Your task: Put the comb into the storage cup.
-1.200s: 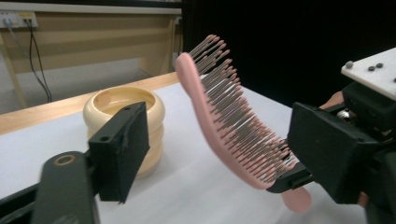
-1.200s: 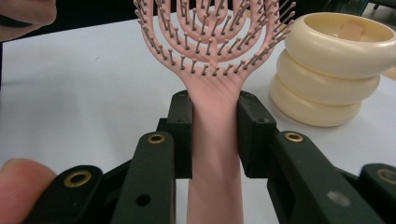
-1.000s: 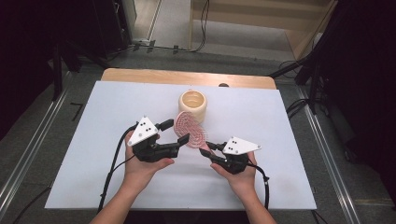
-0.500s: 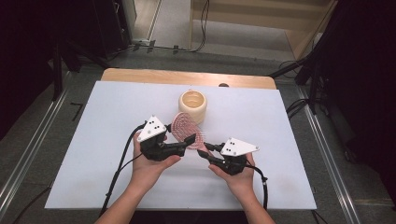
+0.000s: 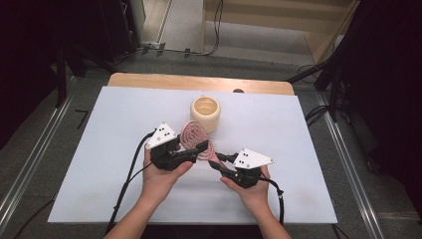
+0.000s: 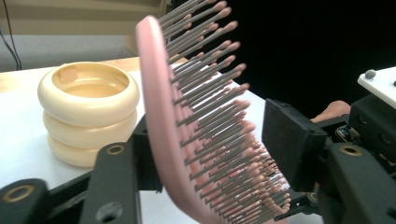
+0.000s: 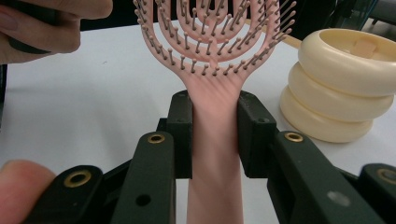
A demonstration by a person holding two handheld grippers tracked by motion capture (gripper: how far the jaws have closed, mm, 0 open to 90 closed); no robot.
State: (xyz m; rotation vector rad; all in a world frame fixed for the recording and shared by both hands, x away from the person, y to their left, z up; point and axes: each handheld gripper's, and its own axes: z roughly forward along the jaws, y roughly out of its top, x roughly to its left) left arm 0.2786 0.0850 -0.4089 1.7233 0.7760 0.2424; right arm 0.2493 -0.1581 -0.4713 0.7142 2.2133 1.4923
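Observation:
A pink hairbrush point(image 5: 191, 135) with an openwork head is held above the white table, just in front of a cream ribbed cup point(image 5: 205, 112). My right gripper point(image 5: 217, 163) is shut on the brush's handle point(image 7: 215, 93), both pads pressed flat against it point(image 7: 215, 135). My left gripper point(image 5: 200, 149) is open. Its jaws straddle the brush head point(image 6: 154, 93), one behind the back and the other facing the bristle tips point(image 6: 215, 140). In the left gripper view the cup point(image 6: 88, 112) stands behind the brush.
The white tabletop point(image 5: 99, 149) spreads wide on both sides of the hands. The cup point(image 7: 345, 84) stands close to the right of the brush head in the right gripper view. A wooden strip point(image 5: 149, 79) runs along the far edge. Cables trail from both grippers toward the near edge.
My left gripper has moved right, and its jaws now straddle the brush head. The right gripper has held the handle almost still.

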